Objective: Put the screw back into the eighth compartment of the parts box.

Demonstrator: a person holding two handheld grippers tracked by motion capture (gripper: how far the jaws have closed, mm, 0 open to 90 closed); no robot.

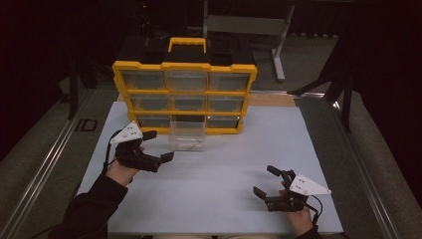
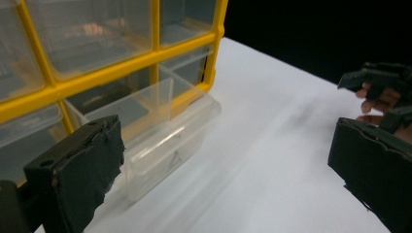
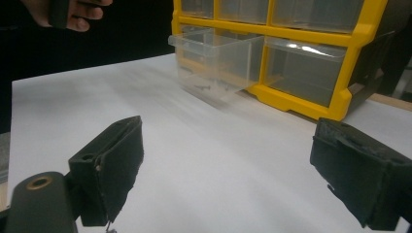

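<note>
I have the left gripper [image 1: 158, 145] sitting left of centre in the high view, its jaws spread wide with nothing between them, just beside the clear drawer [image 1: 186, 133] that is pulled out of the bottom row of the yellow organiser [image 1: 184, 95]. That drawer juts forward from the middle slot onto the white table [image 1: 214, 174], a little above the frame's centre, and small pale bits lie in its bottom, too blurred for me to name. In the left gripper view the drawer [image 2: 160, 131] fills the lower left of the frame next to my near jaw, close to it, though I cannot tell if they touch; the organiser's yellow frame [image 2: 116, 73] runs across the upper left. My right gripper [image 1: 266, 181] rests low and right of centre in the high view, well apart from the drawer, and its jaws also stand wide open and empty. From the right gripper view I see the drawer [image 3: 218, 58] in the upper middle of the frame, sticking out of the organiser [image 3: 311, 39], with small dark items inside, and bare table [image 3: 228, 165] between my jaws.
</note>
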